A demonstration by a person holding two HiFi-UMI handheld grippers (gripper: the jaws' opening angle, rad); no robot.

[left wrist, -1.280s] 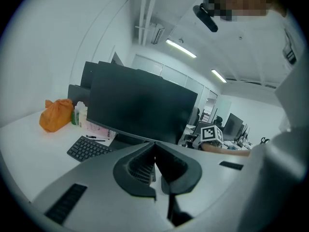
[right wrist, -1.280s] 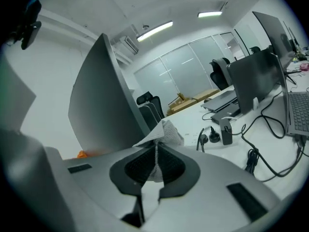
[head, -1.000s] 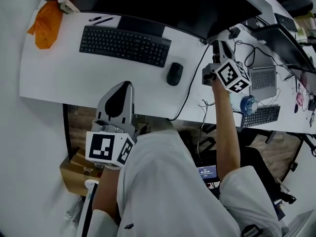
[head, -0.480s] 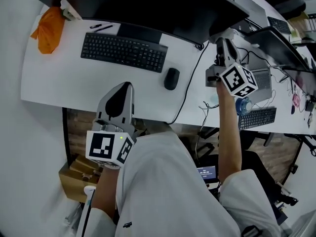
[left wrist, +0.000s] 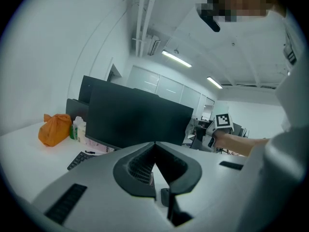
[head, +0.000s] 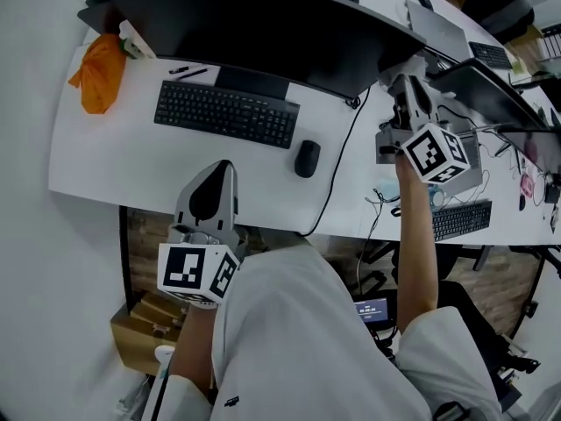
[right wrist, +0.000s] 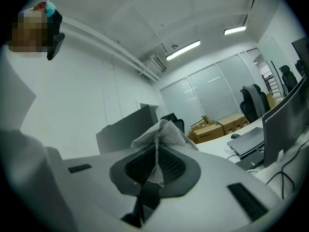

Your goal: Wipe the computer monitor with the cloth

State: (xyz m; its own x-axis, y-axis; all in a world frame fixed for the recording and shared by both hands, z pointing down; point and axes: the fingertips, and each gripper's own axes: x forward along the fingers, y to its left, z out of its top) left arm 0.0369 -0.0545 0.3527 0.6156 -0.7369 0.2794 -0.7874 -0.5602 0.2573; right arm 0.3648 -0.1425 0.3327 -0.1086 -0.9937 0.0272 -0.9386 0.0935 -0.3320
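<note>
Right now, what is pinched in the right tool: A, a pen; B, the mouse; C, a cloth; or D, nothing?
C: in the right gripper view, a pale woven cloth sticks up from between the shut jaws of the right tool.

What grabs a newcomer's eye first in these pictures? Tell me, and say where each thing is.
The wide dark monitor spans the back of the white desk. At its right end the right gripper pinches a pale cloth in its jaws. A bright orange bag sits at the desk's far left corner, while the left gripper hangs shut and empty over the desk's near edge.
</note>
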